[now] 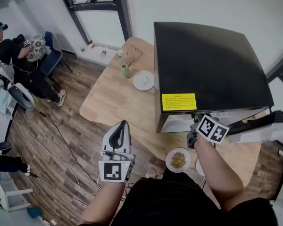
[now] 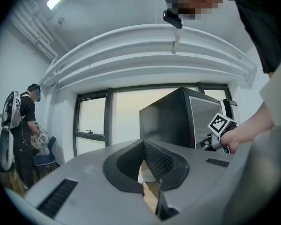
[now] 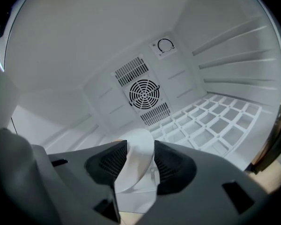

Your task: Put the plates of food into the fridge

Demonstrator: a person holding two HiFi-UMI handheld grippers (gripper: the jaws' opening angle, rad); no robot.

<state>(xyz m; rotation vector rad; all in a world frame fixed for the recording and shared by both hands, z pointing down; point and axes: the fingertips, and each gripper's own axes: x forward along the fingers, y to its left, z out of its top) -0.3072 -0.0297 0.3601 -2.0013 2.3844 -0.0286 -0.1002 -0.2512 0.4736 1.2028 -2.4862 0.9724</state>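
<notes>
1. White plate point(image 3: 139, 137) inside the open fridge point(image 1: 203, 65), between the jaws of the right gripper point(image 3: 139, 161); jaws wide apart, not clamping it.
2. Plate of greenish food point(image 1: 178, 160) on the wooden table point(image 1: 108, 107), near the fridge front; another plate point(image 1: 143, 80) beside the fridge's far left side.
3. Left gripper point(image 1: 122, 125) by the table's near edge, jaws together, holding nothing.

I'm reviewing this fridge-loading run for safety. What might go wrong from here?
1. The right gripper is open inside the fridge with the white plate between its jaws. Pulling back crookedly may drag the plate out.
2. The plate of greenish food sits near the table edge beside the right forearm, which might knock it off.
</notes>
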